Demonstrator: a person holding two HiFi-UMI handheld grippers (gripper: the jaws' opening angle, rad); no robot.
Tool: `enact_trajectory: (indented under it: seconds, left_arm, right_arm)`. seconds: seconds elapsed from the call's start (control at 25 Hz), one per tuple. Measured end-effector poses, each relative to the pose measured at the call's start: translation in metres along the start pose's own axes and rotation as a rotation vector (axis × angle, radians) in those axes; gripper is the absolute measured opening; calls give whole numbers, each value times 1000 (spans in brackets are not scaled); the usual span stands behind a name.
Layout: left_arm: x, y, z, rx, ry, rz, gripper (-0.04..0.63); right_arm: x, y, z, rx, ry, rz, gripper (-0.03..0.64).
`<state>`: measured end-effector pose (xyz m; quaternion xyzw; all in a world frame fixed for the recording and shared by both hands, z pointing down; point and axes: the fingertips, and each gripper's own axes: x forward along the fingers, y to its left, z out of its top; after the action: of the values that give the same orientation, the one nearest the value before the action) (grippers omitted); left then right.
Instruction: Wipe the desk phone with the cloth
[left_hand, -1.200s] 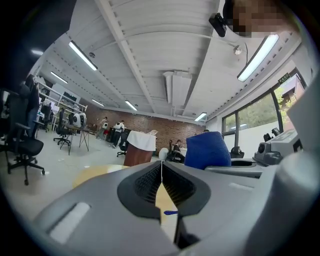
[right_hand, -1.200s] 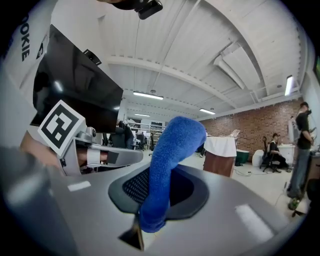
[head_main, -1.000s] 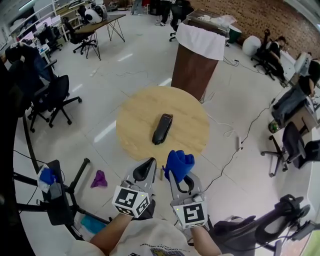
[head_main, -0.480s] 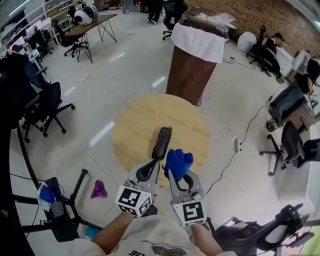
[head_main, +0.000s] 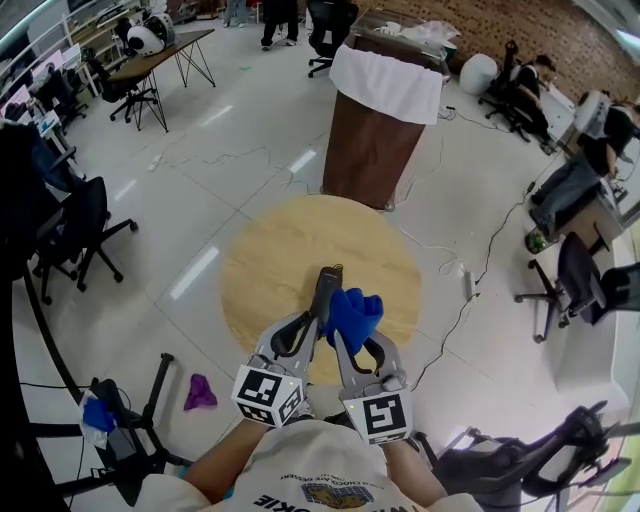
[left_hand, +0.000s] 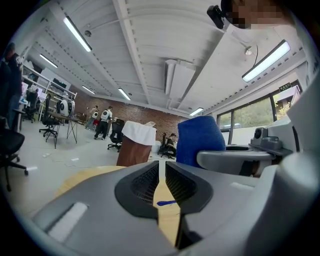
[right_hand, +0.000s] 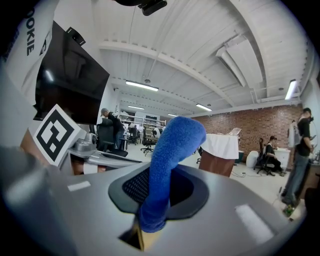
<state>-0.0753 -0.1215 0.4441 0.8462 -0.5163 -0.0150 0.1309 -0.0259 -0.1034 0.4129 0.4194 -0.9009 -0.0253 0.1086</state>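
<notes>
The person's white shirt (right_hand: 20, 75) carries the letters "OOKIE". The right gripper (right_hand: 152, 200) is clamped on the blue cloth (head_main: 352, 310). The left gripper (left_hand: 161, 185) holds nothing; its jaws have just opened to a narrow slit. Both grippers have advanced over the round wooden table (head_main: 260, 260) since a second ago, and they are now just beside the near end of the black desk phone (head_main: 325, 283), which lies near the table's middle.

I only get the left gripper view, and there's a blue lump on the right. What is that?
Observer: A blue cloth; the right gripper view shows the right gripper with its jaws shut on it.
Operator: Where's the phone? I see only wood.
Observer: The head view shows a dark phone lying on the round table, partly hidden behind that cloth.
Operator: Anything dropped nearby?
Observer: A purple rag on the floor, to the person's left.
</notes>
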Motion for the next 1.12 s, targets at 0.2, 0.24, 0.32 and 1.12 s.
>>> enact_trajectory:
  seconds: [0.2, 0.24, 0.32, 1.12]
  left_arm:
    - [12, 1, -6, 7, 20, -13, 32]
    - [14, 1, -7, 9, 23, -13, 32]
    - [20, 0, -11, 14, 31, -9, 32]
    - [110, 55, -158, 307, 624, 177, 205]
  right_arm:
    - [4, -6, 0, -13, -2, -8, 66]
    - [4, -8, -1, -14, -2, -8, 66]
    - [4, -12, -4, -12, 1, -6, 66]
    - [-4, -66, -25, 30, 18, -63, 66]
